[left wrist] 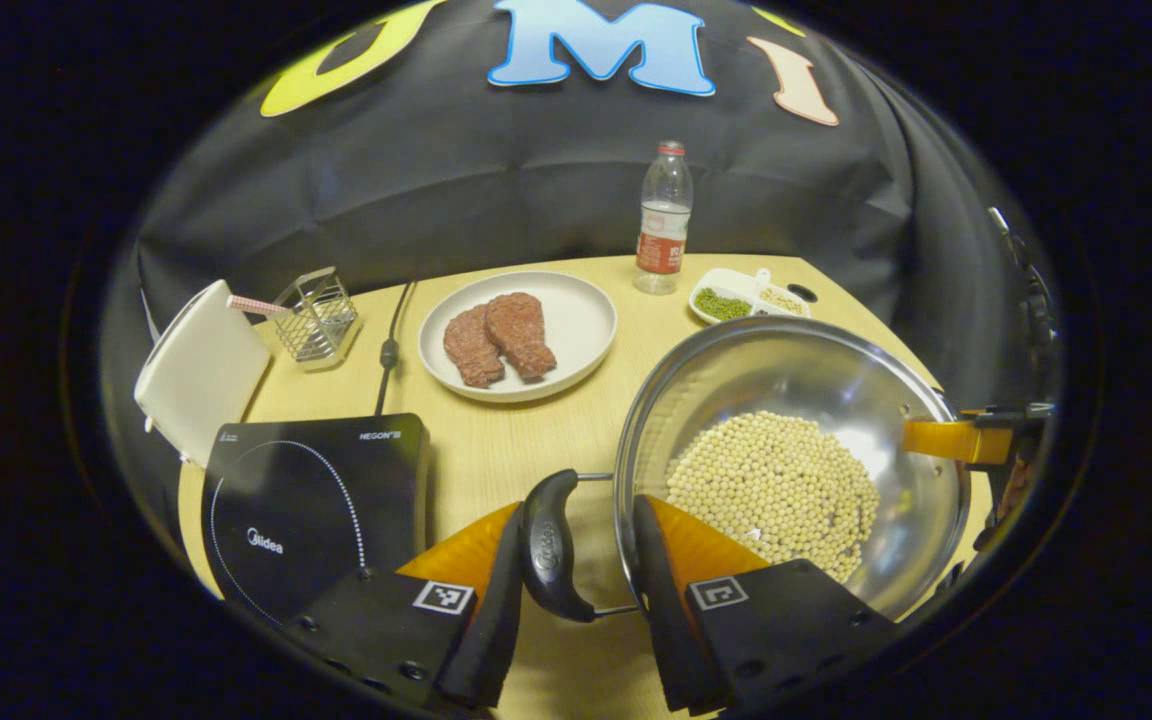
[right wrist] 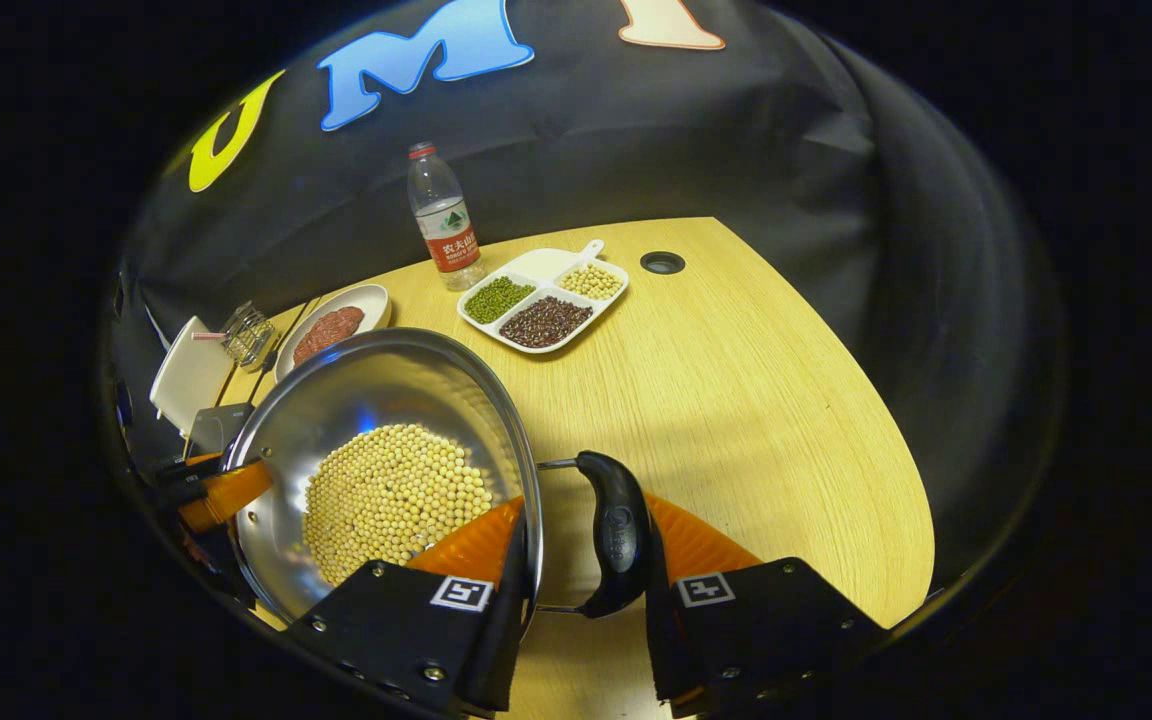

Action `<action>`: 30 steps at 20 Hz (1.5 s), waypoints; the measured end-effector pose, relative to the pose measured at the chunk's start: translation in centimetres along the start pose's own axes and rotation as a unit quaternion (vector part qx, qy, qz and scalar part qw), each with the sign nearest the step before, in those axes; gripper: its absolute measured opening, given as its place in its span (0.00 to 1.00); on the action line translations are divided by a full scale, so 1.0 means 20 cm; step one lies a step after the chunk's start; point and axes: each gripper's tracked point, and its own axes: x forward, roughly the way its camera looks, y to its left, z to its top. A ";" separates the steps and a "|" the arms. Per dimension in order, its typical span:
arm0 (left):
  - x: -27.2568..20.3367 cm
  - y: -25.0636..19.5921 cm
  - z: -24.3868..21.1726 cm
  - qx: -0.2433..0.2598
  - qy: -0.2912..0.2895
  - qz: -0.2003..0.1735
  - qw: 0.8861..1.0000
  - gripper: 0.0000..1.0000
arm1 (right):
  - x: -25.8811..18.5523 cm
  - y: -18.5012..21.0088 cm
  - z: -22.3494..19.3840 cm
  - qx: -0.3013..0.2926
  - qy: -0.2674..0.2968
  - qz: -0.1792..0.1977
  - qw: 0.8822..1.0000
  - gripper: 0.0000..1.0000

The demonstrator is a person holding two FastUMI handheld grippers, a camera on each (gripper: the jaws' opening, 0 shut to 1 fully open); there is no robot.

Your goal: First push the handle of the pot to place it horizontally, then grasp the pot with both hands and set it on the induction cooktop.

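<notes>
A steel pot (left wrist: 796,375) holding soybeans (left wrist: 776,490) sits on the wooden table, right of the black induction cooktop (left wrist: 306,500). My left gripper (left wrist: 576,560) straddles the pot's near black handle (left wrist: 548,545): one finger lies against the handle's outer side, the other just inside the rim. Across the pot, the other gripper's finger (left wrist: 951,440) reaches over the far rim. In the right gripper view, my right gripper (right wrist: 581,560) clamps the opposite handle (right wrist: 618,530) the same way, with one finger inside the pot (right wrist: 386,390). Whether the pot is off the table I cannot tell.
Behind the pot lie a white plate (left wrist: 581,310) with two meat pieces, a water bottle (left wrist: 663,220) and a divided dish of beans (right wrist: 541,305). A wire basket (left wrist: 316,315) and a white board (left wrist: 201,370) stand beyond the cooktop, whose cable (left wrist: 391,345) runs back.
</notes>
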 end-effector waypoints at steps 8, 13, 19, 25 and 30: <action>-0.21 0.10 0.03 -0.006 -0.010 -0.001 1.000 0.64 | -0.20 0.12 0.00 -0.004 -0.008 -0.001 1.000 0.52; -0.36 0.21 0.07 -0.010 -0.020 0.000 1.000 0.60 | -0.32 0.25 0.02 -0.003 -0.018 0.004 1.000 0.52; -0.51 0.39 0.08 -0.016 -0.030 0.001 0.999 0.67 | -0.44 0.43 0.01 -0.005 -0.027 0.005 1.000 0.52; -0.60 0.59 0.04 -0.021 -0.031 -0.004 0.999 0.64 | -0.51 0.62 -0.01 -0.012 -0.028 0.003 1.000 0.52; -0.64 0.78 0.01 -0.020 -0.026 -0.001 0.999 0.60 | -0.51 0.81 -0.06 -0.008 -0.022 0.006 1.000 0.52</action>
